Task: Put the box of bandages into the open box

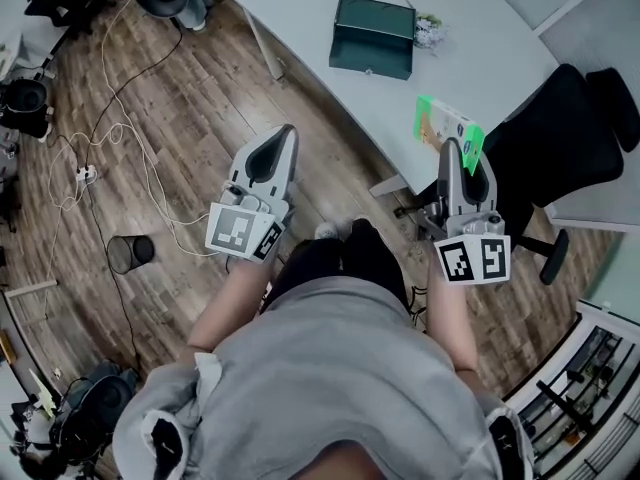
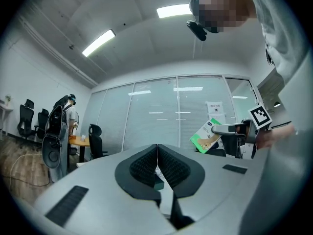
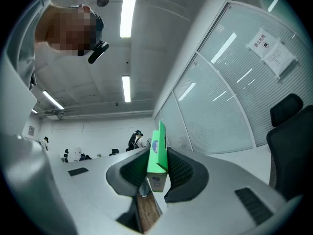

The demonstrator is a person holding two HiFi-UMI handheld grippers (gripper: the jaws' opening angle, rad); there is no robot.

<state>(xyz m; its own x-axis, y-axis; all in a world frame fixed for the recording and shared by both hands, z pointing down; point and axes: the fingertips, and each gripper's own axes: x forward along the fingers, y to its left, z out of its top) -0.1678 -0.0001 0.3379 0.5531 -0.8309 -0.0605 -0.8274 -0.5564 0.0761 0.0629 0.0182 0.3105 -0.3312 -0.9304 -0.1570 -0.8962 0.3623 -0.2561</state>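
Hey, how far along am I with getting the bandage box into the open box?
Done: the bandage box is picked up, clamped in the right gripper. In hand: it is held in the air, short of the dark green box on the table. Left: carry it over and set it inside. The left gripper is shut and empty.

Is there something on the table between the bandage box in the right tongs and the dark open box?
Nothing visible. Only bare table lies between the bandage box, held by the right tongs, and the open box.
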